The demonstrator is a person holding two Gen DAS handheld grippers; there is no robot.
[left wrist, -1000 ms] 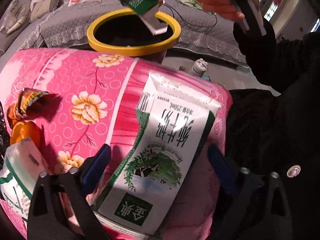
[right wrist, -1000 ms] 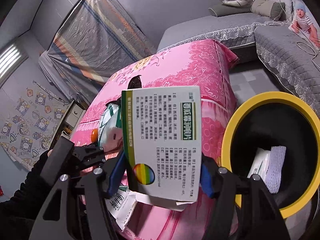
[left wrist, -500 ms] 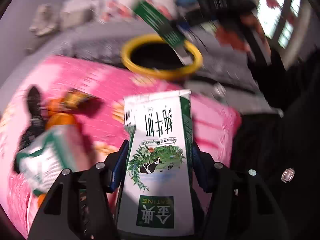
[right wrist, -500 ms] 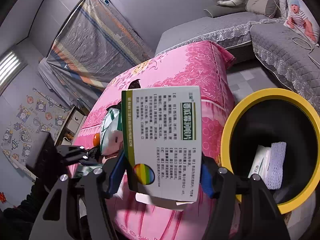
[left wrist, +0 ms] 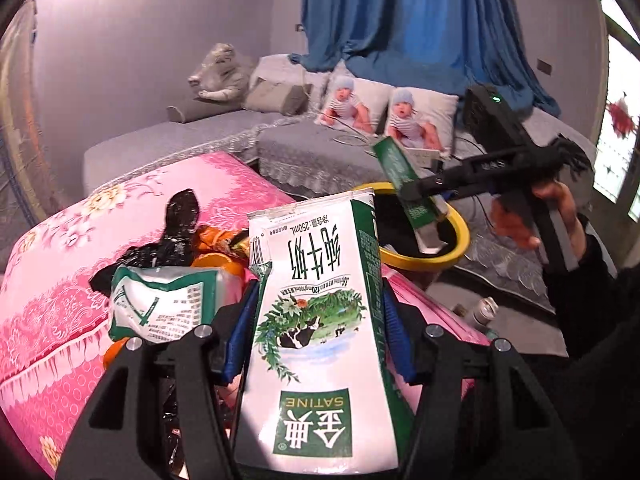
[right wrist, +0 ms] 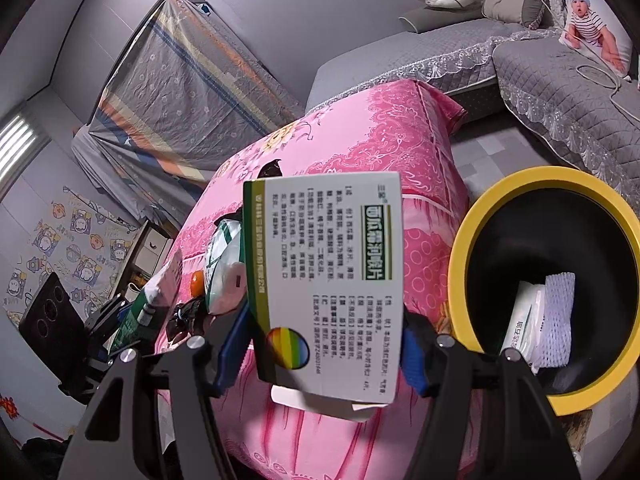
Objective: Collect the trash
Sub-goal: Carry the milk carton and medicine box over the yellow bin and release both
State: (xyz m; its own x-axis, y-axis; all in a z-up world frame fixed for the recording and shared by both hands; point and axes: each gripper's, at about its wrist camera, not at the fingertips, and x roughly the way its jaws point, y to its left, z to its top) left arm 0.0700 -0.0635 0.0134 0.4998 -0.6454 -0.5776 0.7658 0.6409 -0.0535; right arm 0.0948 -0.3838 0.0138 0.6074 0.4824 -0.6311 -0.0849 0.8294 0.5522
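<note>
Trash is partly in: two bits lie in the bin beside the right claw, which grips a box; the left claw, just closed, pinches a carton, with more litter left of it.

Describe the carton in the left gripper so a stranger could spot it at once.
Start at the pink floral quilt; just above its near edge the left gripper clamps a flattened white milk carton. Unlike the crumpled packet beside it, it shows a cow picture and a green SATINE label.
</note>
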